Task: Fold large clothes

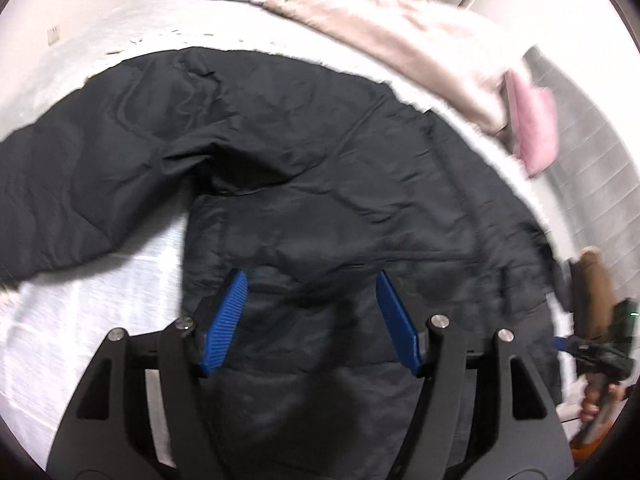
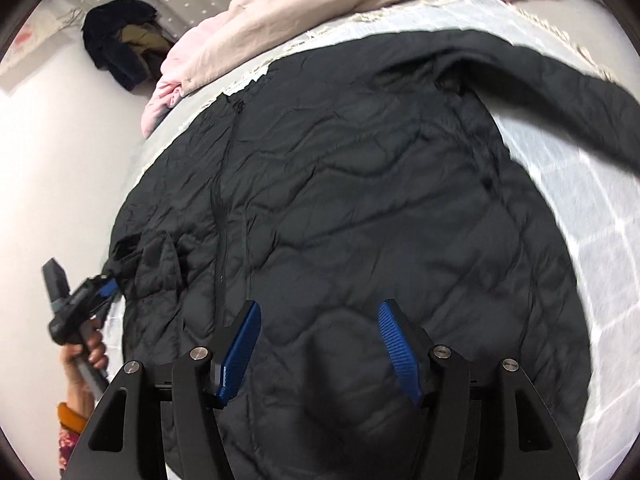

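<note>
A black quilted jacket (image 1: 320,152) lies spread flat on the white bed cover (image 1: 100,320). One sleeve reaches out to the left in the left wrist view. My left gripper (image 1: 311,280) hovers over the jacket's lower part, jaws open and nothing between its blue pads. In the right wrist view the jacket (image 2: 360,180) fills the middle, one sleeve stretching to the upper right. My right gripper (image 2: 320,308) hangs open above its body, holding nothing. Each view catches the other gripper in a hand at the jacket's edge: the right gripper (image 1: 576,348) and the left gripper (image 2: 104,290).
A beige and pink blanket (image 2: 300,8) is heaped along the far side of the bed, with a pink cushion (image 1: 536,128) at its end. A pile of dark clothes (image 2: 120,48) lies on the pale floor beyond the bed's edge.
</note>
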